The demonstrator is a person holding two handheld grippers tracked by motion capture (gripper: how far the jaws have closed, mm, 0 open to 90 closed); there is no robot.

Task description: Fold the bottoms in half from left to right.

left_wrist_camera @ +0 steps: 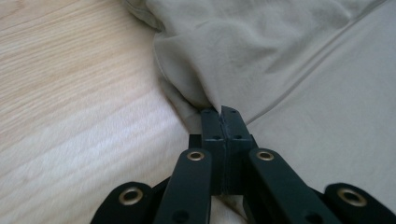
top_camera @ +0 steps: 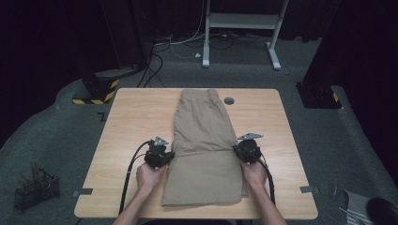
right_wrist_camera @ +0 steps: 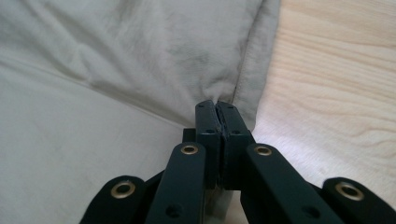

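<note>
Lying flat along the middle of the light wooden table (top_camera: 126, 122), the folded khaki cloth shorts (top_camera: 204, 145) are pinched at both side edges. The left gripper (left_wrist_camera: 219, 112) is clenched on a fold of the left edge, and the right gripper (right_wrist_camera: 217, 106) is clenched on the right edge.

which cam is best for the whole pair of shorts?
High view: the shorts lie flat on the table with their full outline visible and a gripper at each side edge. The left gripper and right gripper views give close-ups of pinched edge fabric.
</note>
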